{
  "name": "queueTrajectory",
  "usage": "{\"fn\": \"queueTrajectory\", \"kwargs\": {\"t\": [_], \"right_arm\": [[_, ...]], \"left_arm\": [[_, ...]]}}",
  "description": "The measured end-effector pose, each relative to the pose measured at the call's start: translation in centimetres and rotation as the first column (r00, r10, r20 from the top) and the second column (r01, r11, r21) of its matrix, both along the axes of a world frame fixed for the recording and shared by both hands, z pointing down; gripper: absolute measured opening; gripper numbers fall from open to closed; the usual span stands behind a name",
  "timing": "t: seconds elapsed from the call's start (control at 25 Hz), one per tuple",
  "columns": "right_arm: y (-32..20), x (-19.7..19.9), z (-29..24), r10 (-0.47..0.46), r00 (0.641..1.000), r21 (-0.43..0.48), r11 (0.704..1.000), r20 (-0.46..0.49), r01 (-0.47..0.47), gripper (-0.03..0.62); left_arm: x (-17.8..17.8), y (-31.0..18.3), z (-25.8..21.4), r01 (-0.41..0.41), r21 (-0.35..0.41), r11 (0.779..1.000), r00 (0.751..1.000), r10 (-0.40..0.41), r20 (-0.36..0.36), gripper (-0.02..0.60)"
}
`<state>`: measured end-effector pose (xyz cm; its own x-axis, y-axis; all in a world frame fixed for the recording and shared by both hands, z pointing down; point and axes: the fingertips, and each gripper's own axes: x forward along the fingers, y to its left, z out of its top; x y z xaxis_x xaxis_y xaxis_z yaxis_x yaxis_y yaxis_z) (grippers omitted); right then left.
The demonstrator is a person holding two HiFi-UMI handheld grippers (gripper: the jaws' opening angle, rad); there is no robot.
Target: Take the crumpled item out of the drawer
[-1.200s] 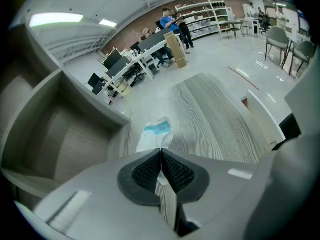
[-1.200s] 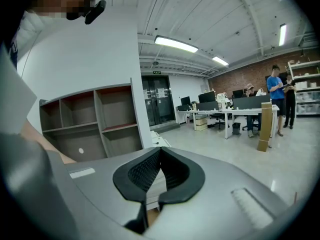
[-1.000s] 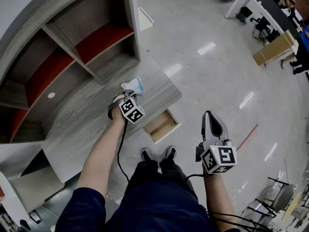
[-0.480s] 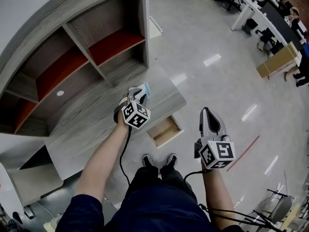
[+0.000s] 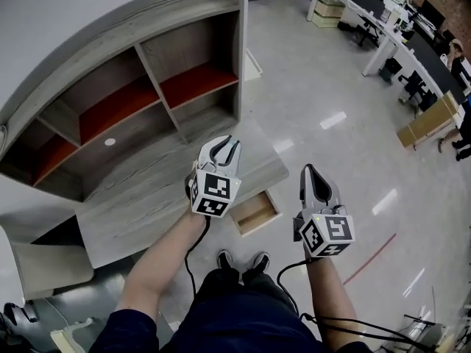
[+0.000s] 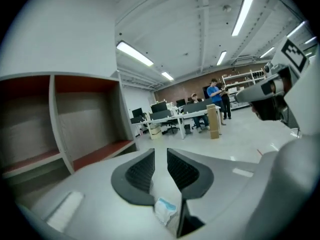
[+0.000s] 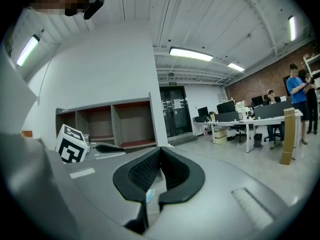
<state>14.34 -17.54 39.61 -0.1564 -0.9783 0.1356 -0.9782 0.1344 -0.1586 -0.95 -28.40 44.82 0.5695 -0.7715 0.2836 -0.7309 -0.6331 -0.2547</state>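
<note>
The crumpled white and blue item shows low in the left gripper view, through the slot between the jaws, and looks to lie on the grey desk top beneath. The head view hides it behind my left gripper, which hovers above the desk's right end with its jaws a little apart and nothing between the pads. A blue-white scrap also peeks through the right jaws' slot. My right gripper is shut and empty, held in the air right of the open wooden drawer, whose inside looks bare.
A curved shelf unit with red-lined compartments stands behind the desk. The person's shoes are on the glossy floor just below the drawer. Office desks and people stand far off at the upper right.
My left gripper has lifted up off the desk top, away from the crumpled item that lay by its tips, and now covers it in the head view. The right gripper has barely moved.
</note>
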Motion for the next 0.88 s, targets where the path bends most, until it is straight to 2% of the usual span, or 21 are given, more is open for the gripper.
{"fn": "queueTrajectory", "kwargs": {"t": [0.4, 0.56, 0.8, 0.88], "right_arm": [[0.6, -2.0, -2.6, -0.038, 0.998, 0.083, 0.996, -0.042, 0.041, 0.006], [1.1, -2.7, -3.5, -0.058, 0.998, 0.103, 0.993, -0.037, 0.062, 0.006], [1.7, -3.9, -5.9, -0.091, 0.995, 0.149, 0.984, -0.048, 0.097, 0.006], [2.0, -4.2, -6.8, -0.099, 0.994, 0.165, 0.980, -0.054, 0.107, 0.006]], "left_arm": [[-1.8, 5.7, -7.3, 0.062, 0.078, 0.995, 0.979, -0.046, -0.197, 0.078], [-2.6, 7.6, -9.0, 0.102, 0.067, 0.992, 0.961, -0.081, -0.264, 0.078], [-5.5, 8.7, -11.1, 0.185, 0.048, 0.982, 0.920, -0.156, -0.359, 0.078], [-6.3, 9.2, -12.0, 0.202, 0.062, 0.978, 0.913, -0.165, -0.374, 0.050]]}}
